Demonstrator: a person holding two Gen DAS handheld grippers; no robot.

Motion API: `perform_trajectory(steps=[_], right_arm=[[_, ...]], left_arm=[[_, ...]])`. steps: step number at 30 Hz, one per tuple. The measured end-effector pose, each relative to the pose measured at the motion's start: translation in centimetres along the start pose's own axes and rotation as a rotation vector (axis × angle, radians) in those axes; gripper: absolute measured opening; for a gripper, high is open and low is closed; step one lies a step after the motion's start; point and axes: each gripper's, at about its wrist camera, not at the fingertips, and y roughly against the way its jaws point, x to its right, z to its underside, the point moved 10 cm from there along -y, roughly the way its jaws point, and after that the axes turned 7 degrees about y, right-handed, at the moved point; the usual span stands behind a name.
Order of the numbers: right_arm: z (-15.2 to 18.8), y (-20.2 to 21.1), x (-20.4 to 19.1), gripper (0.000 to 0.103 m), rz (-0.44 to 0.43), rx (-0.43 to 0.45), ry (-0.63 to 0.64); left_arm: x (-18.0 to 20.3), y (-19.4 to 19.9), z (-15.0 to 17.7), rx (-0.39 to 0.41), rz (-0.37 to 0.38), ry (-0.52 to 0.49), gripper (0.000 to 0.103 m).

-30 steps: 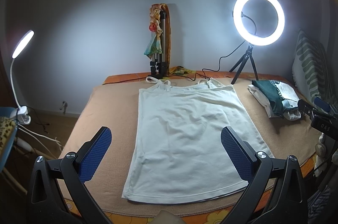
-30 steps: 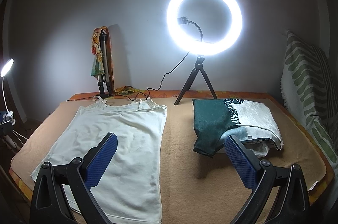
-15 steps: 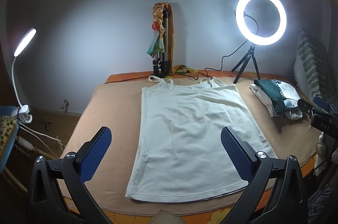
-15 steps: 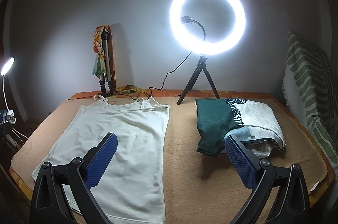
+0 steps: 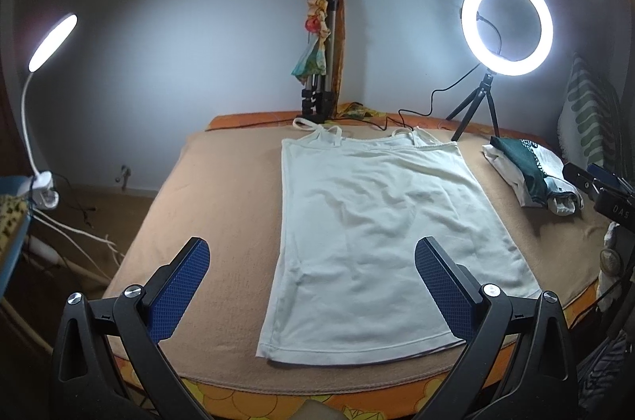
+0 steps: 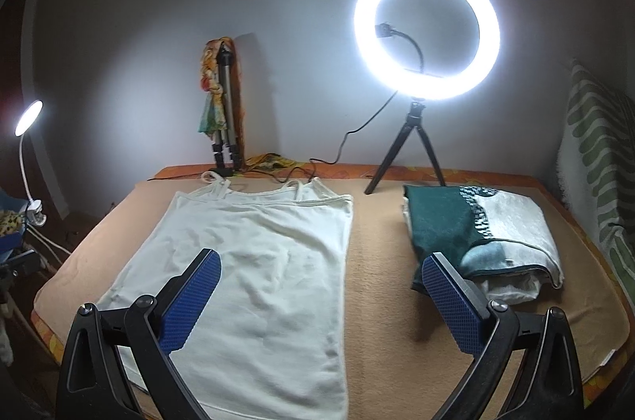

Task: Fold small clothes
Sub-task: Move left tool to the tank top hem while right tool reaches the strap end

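Covering most of the scene is a bed [image 5: 222,182] under a tan blanket, pushed against a pale wall. Spread flat on it, straps toward the wall and hem toward the near edge, lies a white camisole [image 5: 377,221], lightly wrinkled across the middle. To its right, well apart, sits a stack of folded clothes [image 6: 476,233] with a green piece on top. A ring light [image 6: 426,31] on a small tripod stands at the far edge between them, its cable running along the back just beyond the straps.

Both tools hover above the near edge, touching nothing. The left hand-held gripper [image 5: 313,285] has its blue pads spread wide over the hem; the right hand-held gripper [image 6: 321,301] is equally spread over the camisole's right side.

Judging from this, no fold has begun. Risks: pinching only the top layer so the layers separate, catching the blanket with the fabric, or folding in the wrinkles for an uneven edge.
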Motion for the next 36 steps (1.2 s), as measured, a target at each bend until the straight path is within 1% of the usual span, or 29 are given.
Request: perform_trajectory(steps=[2, 3, 4, 6, 8, 10, 13, 16, 18, 21, 23, 24, 29, 30, 32, 36], right_arm=[[-0.4, 0.0, -1.0, 0.101, -0.025, 0.001, 0.015], [-0.6, -0.1, -1.4, 0.101, -0.032, 0.003, 0.023], [-0.7, -0.2, -1.7, 0.101, -0.041, 0.002, 0.026], [-1.0, -0.6, -2.5, 0.098, -0.077, -0.011, 0.019], [-1.3, -1.4, -3.4, 0.096, -0.114, -0.031, 0.01], [-1.7, -2.1, -4.3, 0.095, -0.142, -0.037, 0.017], [-2.3, -3.3, -6.3, 0.093, -0.18, -0.045, 0.054], [-3.0, -5.3, -8.9, 0.088, -0.23, -0.085, 0.088], [-3.4, -6.8, -10.6, 0.082, -0.278, -0.117, 0.087], [-4.1, -8.9, -13.2, 0.079, -0.342, -0.164, 0.068], [-4.7, -10.2, -14.8, 0.076, -0.363, -0.184, 0.065], [-4.9, -10.8, -15.5, 0.073, -0.373, -0.194, 0.067], [-5.9, -14.4, -19.3, 0.071, -0.435, -0.259, 0.07], [-6.0, -15.1, -19.8, 0.068, -0.446, -0.276, 0.065], [-6.2, -16.6, -21.2, 0.067, -0.463, -0.312, 0.065], [-6.7, -19.2, -23.8, 0.064, -0.497, -0.356, 0.084]], left_arm=[[-0.8, -0.4, 0.6, -0.014, 0.016, 0.022, 0.102], [-1.2, -0.7, 1.1, -0.026, 0.019, 0.034, 0.101], [-1.5, -0.9, 1.5, -0.037, 0.024, 0.041, 0.096], [-1.9, -1.4, 2.4, -0.066, 0.037, 0.053, 0.091], [-2.4, -2.0, 3.3, -0.101, 0.042, 0.071, 0.09], [-2.8, -2.7, 4.3, -0.137, 0.058, 0.09, 0.079], [-3.4, -3.6, 5.7, -0.184, 0.076, 0.112, 0.068], [-3.9, -4.5, 7.2, -0.234, 0.079, 0.124, 0.064], [-4.2, -5.2, 8.1, -0.266, 0.081, 0.131, 0.063], [-4.8, -6.2, 9.1, -0.308, 0.084, 0.147, 0.063], [-5.0, -6.7, 9.7, -0.336, 0.093, 0.166, 0.058], [-5.1, -6.9, 10.0, -0.35, 0.102, 0.178, 0.053], [-5.6, -7.3, 10.5, -0.362, 0.097, 0.186, 0.051], [-5.7, -7.5, 10.6, -0.367, 0.097, 0.189, 0.051], [-5.9, -7.8, 10.8, -0.379, 0.099, 0.202, 0.051], [-6.0, -8.2, 11.2, -0.399, 0.114, 0.224, 0.049]])
